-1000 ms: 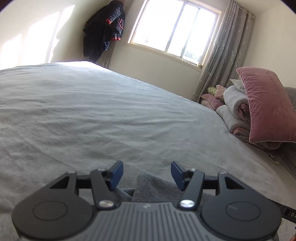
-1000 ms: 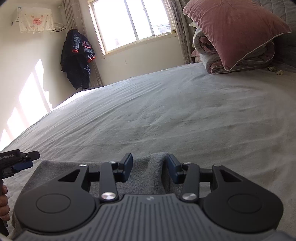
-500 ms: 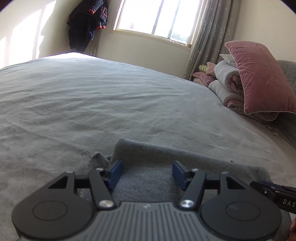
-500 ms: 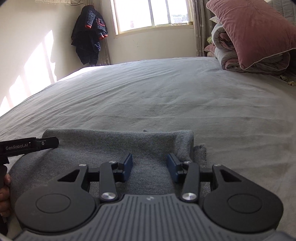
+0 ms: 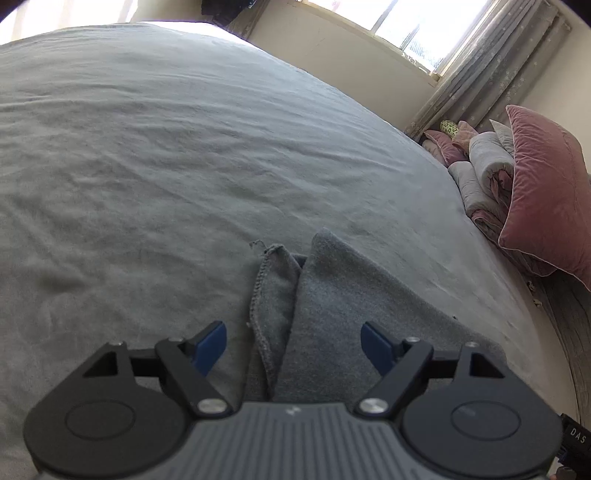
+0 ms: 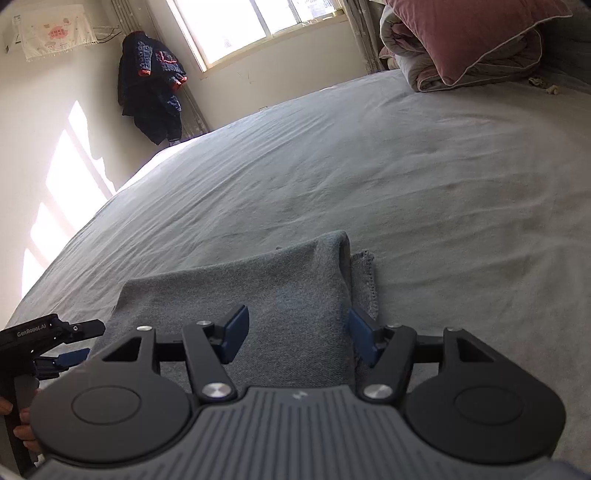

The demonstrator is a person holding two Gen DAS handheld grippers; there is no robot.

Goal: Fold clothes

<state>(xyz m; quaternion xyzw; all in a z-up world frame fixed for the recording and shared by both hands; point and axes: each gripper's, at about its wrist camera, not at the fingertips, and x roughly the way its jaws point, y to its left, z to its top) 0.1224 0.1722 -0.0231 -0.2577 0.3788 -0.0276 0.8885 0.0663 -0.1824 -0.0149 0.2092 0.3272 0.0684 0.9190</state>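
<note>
Grey folded garment is lying flat on the wide grey bedsheet, sitting at the near edge of the bed right under both tools, with a stitched hem peeking out from beneath the top layer on one side. Over at the head of the bed a pink velvet pillow is leaning against rolled bedding, and a dark jacket is hanging in the corner beside the window. Left gripper is hovering over the cloth's edge, its jaws having just been opening and now standing wide, the blue pads clear of the fabric. Right gripper is doing the same over the other end, jaws just spreading apart, the fold showing between them but nothing pinched. In the right wrist view the left tool's black body is poking in at the lower left, fingers of a hand wrapping its handle
</note>
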